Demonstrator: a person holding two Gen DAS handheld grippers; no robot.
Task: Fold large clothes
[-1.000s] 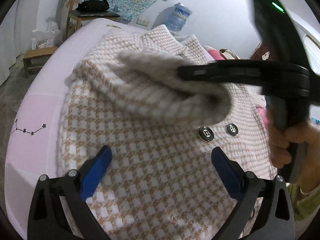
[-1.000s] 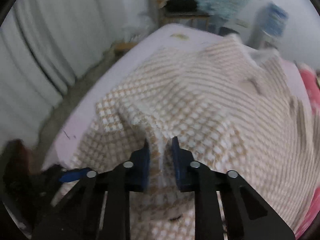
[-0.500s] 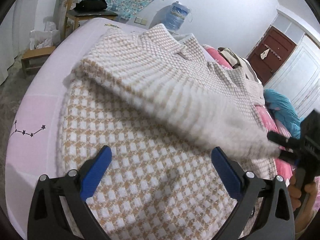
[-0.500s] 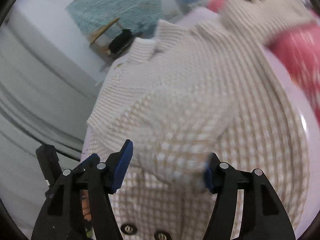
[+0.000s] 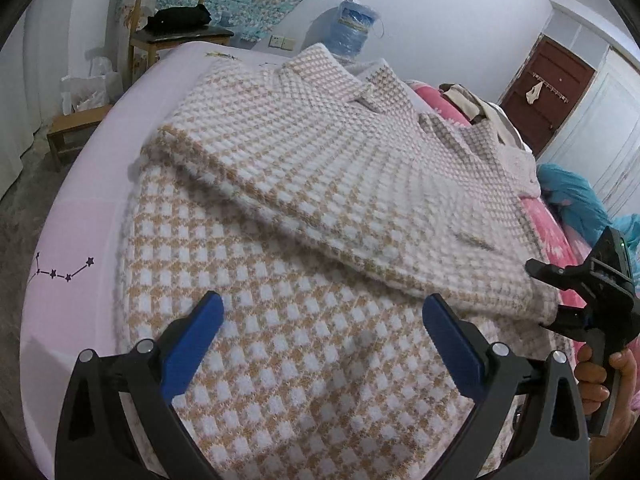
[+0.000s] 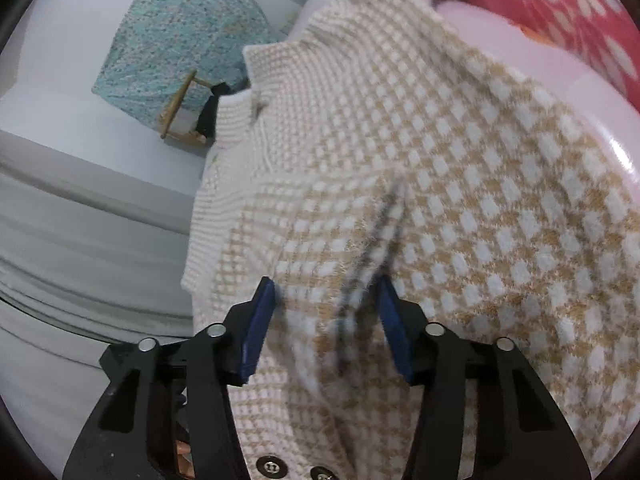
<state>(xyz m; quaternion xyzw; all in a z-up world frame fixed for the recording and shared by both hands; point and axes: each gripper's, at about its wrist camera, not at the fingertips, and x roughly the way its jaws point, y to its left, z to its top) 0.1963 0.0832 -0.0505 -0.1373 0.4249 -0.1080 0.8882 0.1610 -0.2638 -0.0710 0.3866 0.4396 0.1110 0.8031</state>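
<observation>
A large beige-and-white checked knit cardigan (image 5: pixel 304 264) lies spread on a pink bed (image 5: pixel 68 240). One sleeve (image 5: pixel 360 200) lies folded diagonally across its front. My left gripper (image 5: pixel 320 332) is open and empty just above the cardigan's lower part. My right gripper (image 6: pixel 326 320) is open, with the sleeve's cuff end (image 6: pixel 360 288) lying between its jaws, not pinched. In the left wrist view the right gripper (image 5: pixel 560 292) sits at the sleeve's end on the right. Two metal buttons (image 6: pixel 272 468) show at the bottom of the right wrist view.
A wooden chair (image 5: pixel 172 20) with a black bag, a water bottle (image 5: pixel 352 24) and a small stool (image 5: pixel 76 128) stand beyond the bed's far left. Red and blue bedding (image 5: pixel 560 216) lies to the right. A brown door (image 5: pixel 552 92) is at the back right.
The right gripper carried the sleeve across the cardigan from left to right, laid it diagonally, and opened. The left gripper stayed open in place.
</observation>
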